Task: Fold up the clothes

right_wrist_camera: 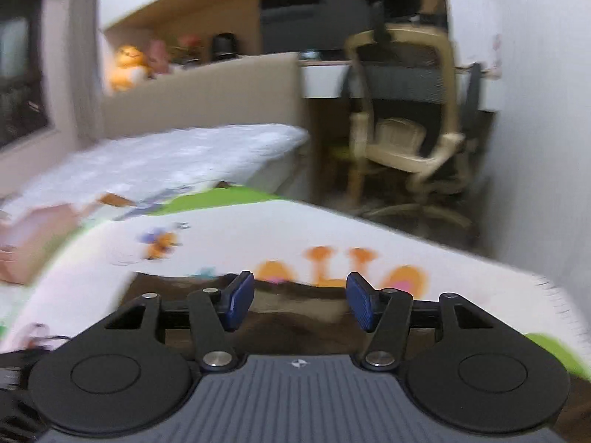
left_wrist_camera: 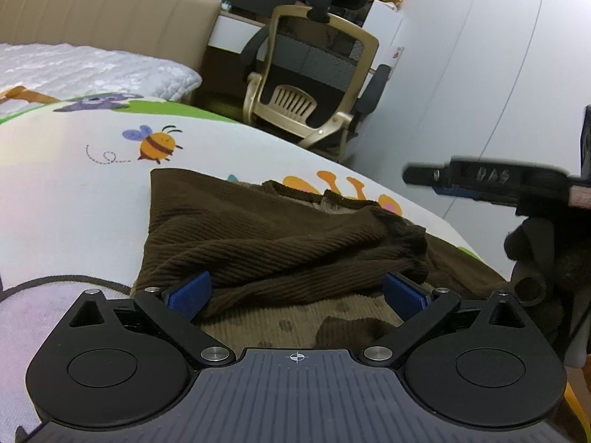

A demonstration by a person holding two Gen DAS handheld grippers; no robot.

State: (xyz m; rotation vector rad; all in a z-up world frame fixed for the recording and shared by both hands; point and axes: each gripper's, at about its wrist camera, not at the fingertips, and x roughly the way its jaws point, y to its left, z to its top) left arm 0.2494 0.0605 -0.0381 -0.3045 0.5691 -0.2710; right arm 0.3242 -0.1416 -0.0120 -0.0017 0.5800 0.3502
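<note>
A dark brown ribbed garment (left_wrist_camera: 280,243) lies bunched on a bed sheet (left_wrist_camera: 74,192) printed with a bee and other cartoons. My left gripper (left_wrist_camera: 295,289) sits low at its near edge, open wide. The blue pads (left_wrist_camera: 190,293) straddle a thick fold that drapes loosely over them. My right gripper (left_wrist_camera: 417,177) hovers above the garment's right side, held by a dark-gloved hand (left_wrist_camera: 535,254). In the blurred right wrist view, the right gripper (right_wrist_camera: 301,302) stands partly open over the brown garment (right_wrist_camera: 295,323). Nothing is between its pads.
The bed edge runs diagonally at right, with a white wall (left_wrist_camera: 480,55) beyond it. A beige office chair (left_wrist_camera: 314,85) stands past the foot of the bed. A grey quilted cover (left_wrist_camera: 92,70) and a tan headboard (left_wrist_camera: 110,14) lie at the far left.
</note>
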